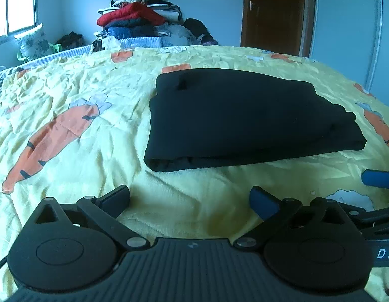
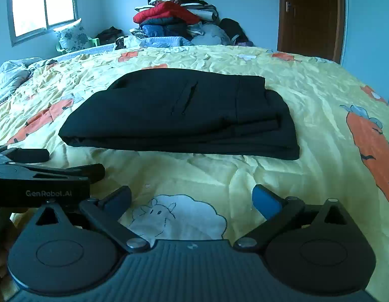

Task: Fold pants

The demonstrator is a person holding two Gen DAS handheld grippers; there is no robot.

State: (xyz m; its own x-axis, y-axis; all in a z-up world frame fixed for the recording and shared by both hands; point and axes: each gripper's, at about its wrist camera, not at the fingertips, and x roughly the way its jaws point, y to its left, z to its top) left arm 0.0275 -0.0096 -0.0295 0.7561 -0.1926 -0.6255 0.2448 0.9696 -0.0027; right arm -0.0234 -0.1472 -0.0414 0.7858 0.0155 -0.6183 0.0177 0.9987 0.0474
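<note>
The black pants (image 1: 234,118) lie folded into a compact stack on the yellow bedspread (image 1: 93,136), ahead of both grippers; they also show in the right wrist view (image 2: 184,115). My left gripper (image 1: 189,198) is open and empty, a little short of the stack's near edge. My right gripper (image 2: 192,198) is open and empty too, also short of the stack. The left gripper shows at the left edge of the right wrist view (image 2: 56,162), and one blue fingertip of the right gripper (image 1: 378,178) shows at the right edge of the left wrist view.
The bedspread carries carrot and sheep prints. A tall pile of clothes (image 2: 174,17) stands beyond the bed's far edge. A brown door (image 2: 310,15) is at the back right, a window (image 2: 43,2) at the back left, a crumpled grey quilt (image 2: 10,73) at the left.
</note>
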